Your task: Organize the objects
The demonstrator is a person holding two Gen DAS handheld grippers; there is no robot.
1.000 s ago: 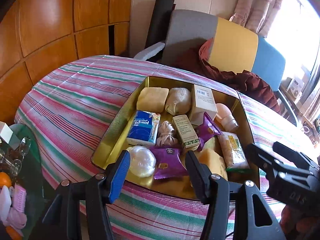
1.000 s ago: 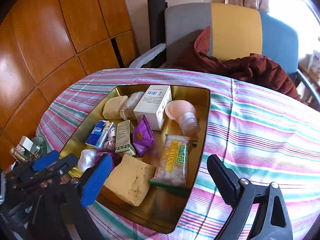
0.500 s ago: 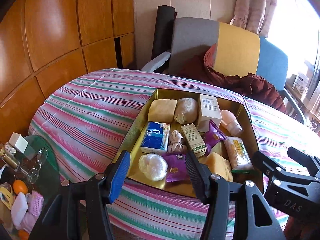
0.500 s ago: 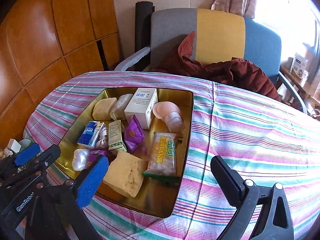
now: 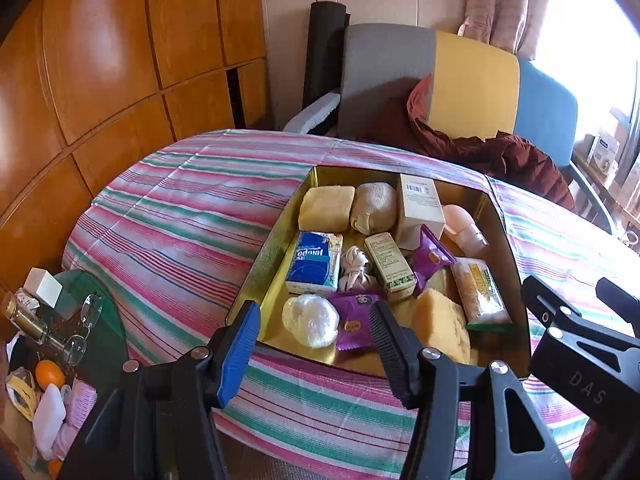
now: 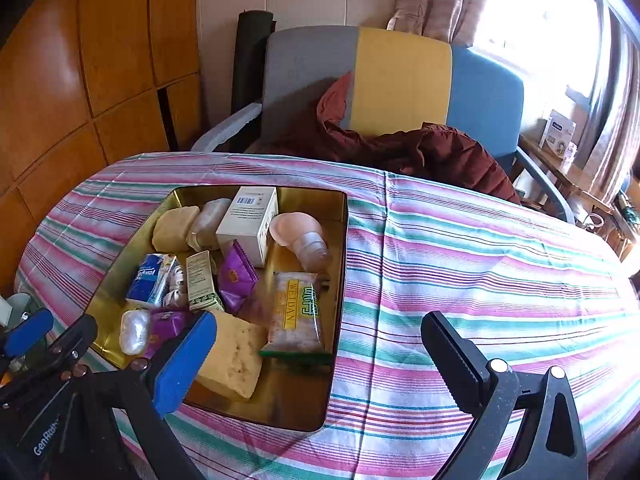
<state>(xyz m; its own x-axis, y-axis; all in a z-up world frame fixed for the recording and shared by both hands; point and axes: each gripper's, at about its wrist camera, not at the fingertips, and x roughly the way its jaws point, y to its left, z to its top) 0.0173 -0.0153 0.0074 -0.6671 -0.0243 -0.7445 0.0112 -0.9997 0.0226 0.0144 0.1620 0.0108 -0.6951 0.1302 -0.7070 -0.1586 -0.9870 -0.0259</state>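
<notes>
Left wrist view: the left gripper (image 5: 314, 330) hangs over the near edge of the striped tablecloth (image 5: 180, 220), its 2 fingers spread wide with nothing between them. Just beyond the fingertips a gold tray (image 5: 256, 276) sits on the cloth. Along the tray's far edge lie a yellow sponge (image 5: 326, 208), a beige bundle (image 5: 374, 208) touching it, and an upright white box (image 5: 420, 210); a pink bottle (image 5: 464, 228) lies at the far right corner. In the middle row are a blue tissue pack (image 5: 314, 264), a knotted white cord (image 5: 356, 270), a small green-and-cream box (image 5: 390, 266) and a purple packet (image 5: 430, 258). By the near edge sit a white plastic ball (image 5: 310, 320), a second purple packet (image 5: 356, 320), a yellow sponge block (image 5: 442, 324) and a snack bar (image 5: 478, 292) along the right wall. The right gripper (image 5: 580, 300) shows at the right, beside the tray's near right corner.

Right wrist view: the right gripper (image 6: 320, 342) is also spread wide and holds nothing, one finger over the tray's (image 6: 340, 280) near part, the other over bare cloth to its right. The sponge block (image 6: 232, 356) and snack bar (image 6: 296, 316) lie nearest. A chair (image 6: 400, 80) with a dark red jacket (image 6: 420, 152) stands behind the table
</notes>
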